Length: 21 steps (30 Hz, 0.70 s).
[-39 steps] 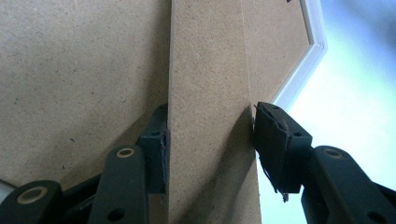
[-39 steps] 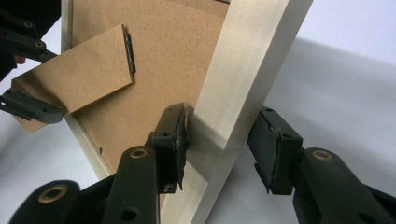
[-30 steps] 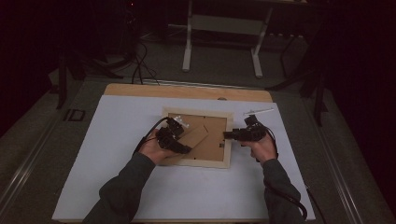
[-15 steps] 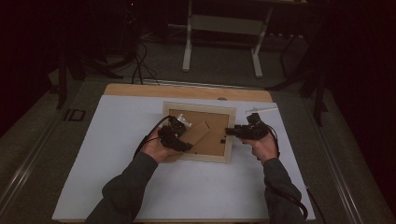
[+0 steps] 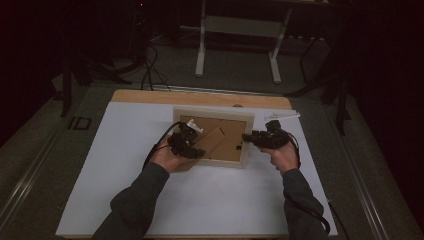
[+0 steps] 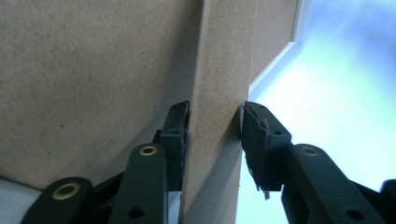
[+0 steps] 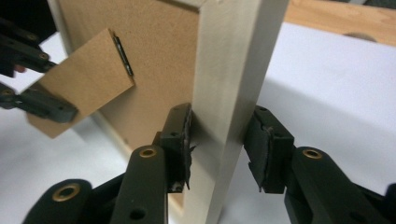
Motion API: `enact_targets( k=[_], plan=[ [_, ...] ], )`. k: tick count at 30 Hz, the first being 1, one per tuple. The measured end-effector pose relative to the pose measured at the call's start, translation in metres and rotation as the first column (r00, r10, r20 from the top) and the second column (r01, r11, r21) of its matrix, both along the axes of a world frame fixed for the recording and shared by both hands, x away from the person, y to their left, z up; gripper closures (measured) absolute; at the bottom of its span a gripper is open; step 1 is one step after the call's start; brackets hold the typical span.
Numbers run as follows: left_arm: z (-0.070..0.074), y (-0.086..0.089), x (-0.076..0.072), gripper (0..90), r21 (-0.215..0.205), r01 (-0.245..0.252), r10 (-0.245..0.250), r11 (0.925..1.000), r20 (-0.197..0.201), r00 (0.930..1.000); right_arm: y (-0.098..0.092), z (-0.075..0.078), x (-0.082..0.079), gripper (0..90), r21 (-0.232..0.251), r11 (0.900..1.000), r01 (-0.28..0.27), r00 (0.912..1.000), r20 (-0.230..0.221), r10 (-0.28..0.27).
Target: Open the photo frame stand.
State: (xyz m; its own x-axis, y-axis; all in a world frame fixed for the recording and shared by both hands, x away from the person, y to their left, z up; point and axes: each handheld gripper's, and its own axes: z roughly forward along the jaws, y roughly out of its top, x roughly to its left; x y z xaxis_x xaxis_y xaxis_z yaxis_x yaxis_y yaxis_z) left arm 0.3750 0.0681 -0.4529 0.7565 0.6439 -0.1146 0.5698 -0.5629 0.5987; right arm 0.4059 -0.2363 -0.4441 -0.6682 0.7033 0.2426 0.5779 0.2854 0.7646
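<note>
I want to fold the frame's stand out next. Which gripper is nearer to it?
Left. The left gripper has its fingers around the stand; the right gripper straddles the frame at its side rail, apart from the stand.

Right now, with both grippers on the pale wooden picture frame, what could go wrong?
1. The right gripper pinches only the side rail of the pale wooden picture frame; the raised frame could twist or slip out.
2. The left gripper straddles the brown fibreboard easel stand, jaws just closing; pulling hard may strain its small metal hinge.
3. If dropped, the frame lands on the white table mat.
</note>
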Motion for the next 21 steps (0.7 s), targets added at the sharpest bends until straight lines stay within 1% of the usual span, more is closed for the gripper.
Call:
enact_targets(
  k=[2, 6, 8, 15, 16, 21],
  plan=[
    [-0.0002, -0.0010, 0.0001, 65.4, 0.010, -0.004, 0.004, 0.9999, 0.006, 1.0000, 0.0013, 0.0036, -0.0018, 62.4, -0.020, 1.000, -0.002, 0.9998, 0.021, 0.003],
    [0.0006, -0.0024, -0.0006, 65.4, 0.018, -0.007, 0.006, 0.9998, 0.020, 0.9998, 0.0014, 0.0039, -0.0022, 62.5, -0.022, 1.000, 0.001, 0.9998, 0.022, 0.000],
    [0.0011, -0.0037, -0.0002, 65.4, 0.021, -0.012, 0.011, 0.9997, 0.029, 0.9995, 0.0015, 0.0043, -0.0032, 62.6, -0.023, 1.000, 0.009, 0.9994, 0.033, -0.008],
    [0.0019, -0.0060, 0.0010, 65.5, 0.032, -0.020, 0.019, 0.9993, 0.042, 0.9989, 0.0018, 0.0060, -0.0046, 62.8, -0.034, 0.999, 0.018, 0.9987, 0.048, -0.017],
    [0.0022, -0.0066, 0.0015, 65.5, 0.035, -0.022, 0.021, 0.9991, 0.047, 0.9987, 0.0023, 0.0063, -0.0052, 62.8, -0.041, 0.999, 0.022, 0.9979, 0.062, -0.019],
    [0.0022, -0.0077, 0.0026, 65.6, 0.036, -0.027, 0.025, 0.9990, 0.051, 0.9984, 0.0023, 0.0067, -0.0057, 62.8, -0.047, 0.999, 0.025, 0.9974, 0.069, -0.022]
  ],
)
